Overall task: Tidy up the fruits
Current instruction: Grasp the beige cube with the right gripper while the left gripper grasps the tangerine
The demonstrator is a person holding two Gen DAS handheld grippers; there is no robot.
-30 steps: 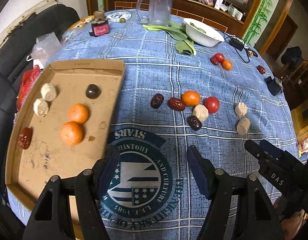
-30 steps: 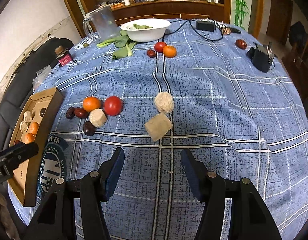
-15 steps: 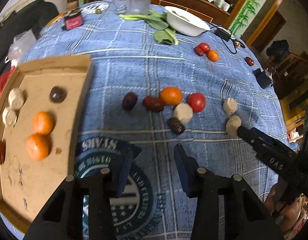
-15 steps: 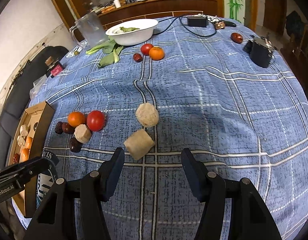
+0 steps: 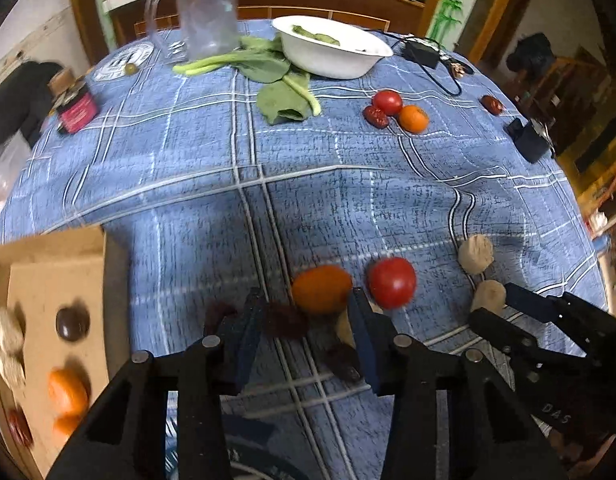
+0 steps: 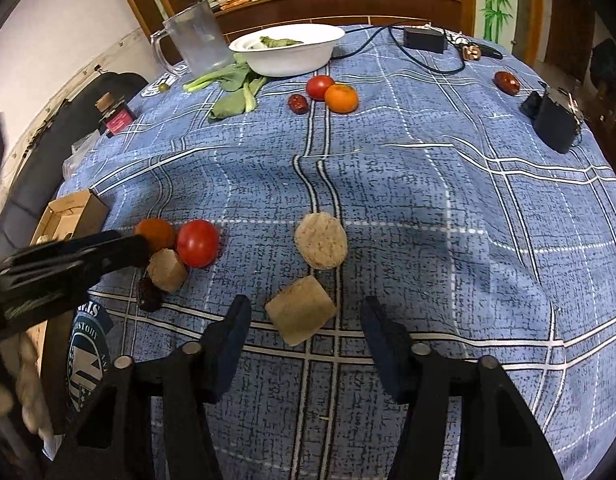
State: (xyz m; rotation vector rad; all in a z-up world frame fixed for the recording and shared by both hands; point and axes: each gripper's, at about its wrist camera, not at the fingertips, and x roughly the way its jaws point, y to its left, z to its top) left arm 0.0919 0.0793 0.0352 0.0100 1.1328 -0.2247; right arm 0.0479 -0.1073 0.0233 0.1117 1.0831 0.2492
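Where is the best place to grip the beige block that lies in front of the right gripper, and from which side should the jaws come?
Grip the beige block across its two flat side faces, coming from above and the near side. It lies tilted between the open jaws of the right gripper, apart from the round cake.

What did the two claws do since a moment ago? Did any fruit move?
The left claw moved forward from over the round emblem to the fruit cluster, open, its fingers now beside the orange and the dark date. The right claw crept toward the tan block, also open. Nothing was grabbed; the fruit, the red tomato and the cardboard tray stayed put.
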